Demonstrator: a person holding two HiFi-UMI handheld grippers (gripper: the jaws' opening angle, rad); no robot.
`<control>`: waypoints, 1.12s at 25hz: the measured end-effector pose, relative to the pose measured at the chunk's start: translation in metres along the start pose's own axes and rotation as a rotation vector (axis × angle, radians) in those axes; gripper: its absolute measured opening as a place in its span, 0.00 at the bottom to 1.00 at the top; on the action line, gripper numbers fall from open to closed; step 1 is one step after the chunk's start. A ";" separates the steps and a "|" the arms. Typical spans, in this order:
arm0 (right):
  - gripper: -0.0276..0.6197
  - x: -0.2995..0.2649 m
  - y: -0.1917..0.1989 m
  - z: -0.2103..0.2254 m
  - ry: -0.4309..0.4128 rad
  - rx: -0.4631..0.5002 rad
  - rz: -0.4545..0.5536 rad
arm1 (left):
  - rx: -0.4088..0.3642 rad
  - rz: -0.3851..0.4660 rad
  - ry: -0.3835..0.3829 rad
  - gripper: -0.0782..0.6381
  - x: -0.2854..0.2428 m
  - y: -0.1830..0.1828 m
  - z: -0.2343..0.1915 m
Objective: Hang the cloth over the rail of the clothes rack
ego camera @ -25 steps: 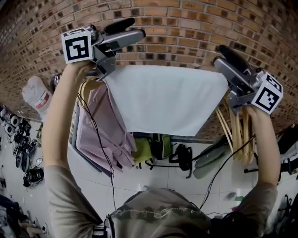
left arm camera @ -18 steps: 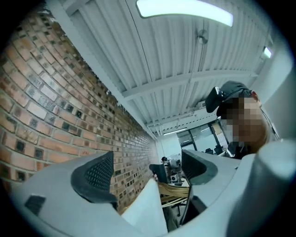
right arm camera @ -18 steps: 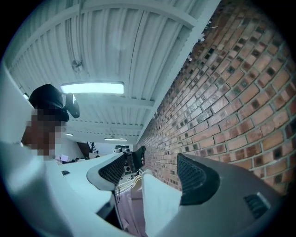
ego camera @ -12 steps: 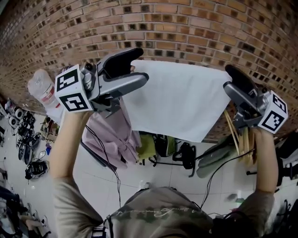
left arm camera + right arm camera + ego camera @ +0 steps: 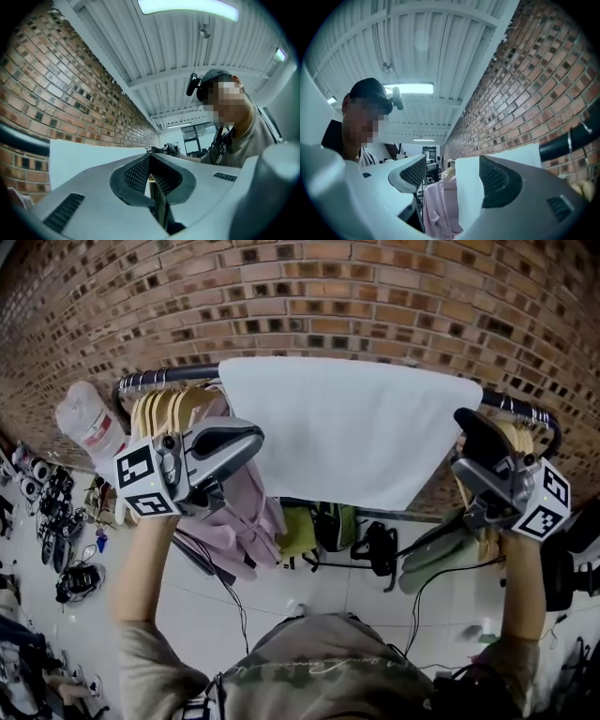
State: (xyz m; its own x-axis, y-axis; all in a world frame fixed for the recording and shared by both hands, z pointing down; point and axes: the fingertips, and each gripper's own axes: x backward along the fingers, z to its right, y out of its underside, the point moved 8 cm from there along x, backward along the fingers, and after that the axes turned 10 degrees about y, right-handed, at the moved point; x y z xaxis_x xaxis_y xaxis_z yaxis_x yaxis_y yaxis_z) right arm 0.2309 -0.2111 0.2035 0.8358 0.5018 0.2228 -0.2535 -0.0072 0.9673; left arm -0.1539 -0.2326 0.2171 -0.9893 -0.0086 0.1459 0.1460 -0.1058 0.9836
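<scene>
Cloth (image 5: 347, 427): white, draped over rail (image 5: 164, 378) of clothes rack, upper centre of head view, hanging flat before brick wall (image 5: 375, 296). Left gripper (image 5: 253, 437) at left centre, below rail, tip at cloth's left edge, contact unclear; jaws just closed, pressed together, no cloth between. Right gripper (image 5: 459, 442) at right, just beside cloth's right edge; jaws spread, cloth edge visible through gap, not pinched. Pink garment (image 5: 234, 512) and wooden hangers (image 5: 164, 409) on rail, left of cloth.

Left gripper (image 5: 251, 439) lower, clear of cloth (image 5: 347, 427), jaws just closing, empty; right gripper (image 5: 469, 426) lower
</scene>
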 end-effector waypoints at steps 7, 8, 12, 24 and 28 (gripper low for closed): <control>0.24 0.025 0.039 0.006 0.056 0.065 -0.055 | 0.057 -0.046 -0.143 0.12 0.037 0.044 -0.007; 0.17 0.025 0.045 0.009 0.081 0.087 -0.064 | 0.051 -0.061 -0.165 0.12 0.041 0.049 -0.008; 0.06 0.030 0.068 0.020 0.155 0.153 -0.105 | 0.058 -0.094 -0.233 0.12 0.054 0.071 -0.013; 0.06 0.048 0.091 0.010 0.244 0.088 -0.039 | 0.180 -0.052 -0.208 0.12 0.066 0.106 -0.003; 0.06 0.044 0.113 -0.003 0.310 0.083 -0.042 | 0.192 -0.023 -0.151 0.12 0.067 0.114 0.003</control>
State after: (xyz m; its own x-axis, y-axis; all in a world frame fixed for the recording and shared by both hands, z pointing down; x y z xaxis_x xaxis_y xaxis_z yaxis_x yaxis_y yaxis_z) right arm 0.2375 -0.1873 0.3220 0.6532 0.7427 0.1470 -0.1702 -0.0451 0.9844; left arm -0.2030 -0.2420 0.3396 -0.9822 0.1415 0.1234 0.1365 0.0873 0.9868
